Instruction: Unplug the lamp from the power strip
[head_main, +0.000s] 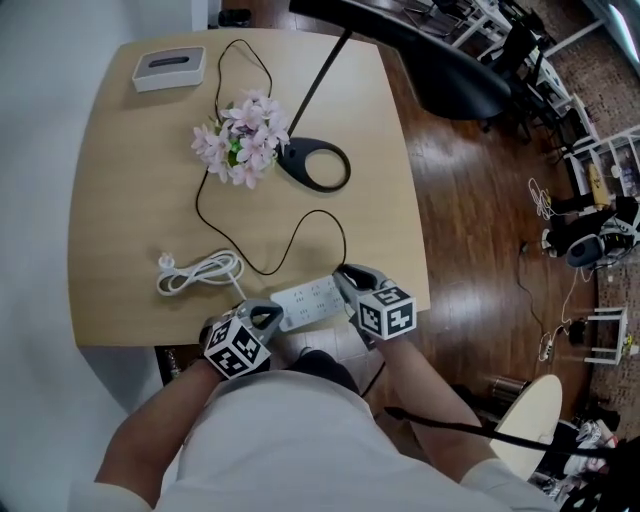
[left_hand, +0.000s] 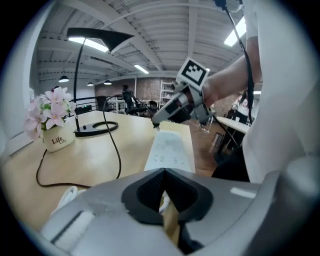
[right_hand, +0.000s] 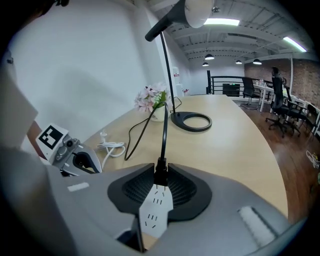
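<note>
- The lamp's black plug (right_hand: 160, 176) is sitting between the jaws of the right gripper (right_hand: 160, 187), which are closing on it from both sides; its metal prongs are showing bare just above the face of the white power strip (right_hand: 154, 212).
- The black cord (right_hand: 163, 135) is rising straight from the plug and curving off across the table toward the lamp (head_main: 315, 165).
- The power strip is lying near the table's front edge, running between the two grippers.
- The left gripper (left_hand: 165, 194) is pinching the strip's near end, its jaws drawn together on it, while the right gripper is working at the far end.
- A coiled white cable (head_main: 200, 270) is lying on the table (head_main: 130, 200) just left of the strip.
- The lamp's ring-shaped base is standing mid-table, its thin arm leaning up and away toward the far edge.
- A white pot of pink flowers (head_main: 240, 140) is standing just beside the lamp base, to its left.
- A white box (head_main: 170, 68) is resting at the table's far left corner, well apart from the rest.
</note>
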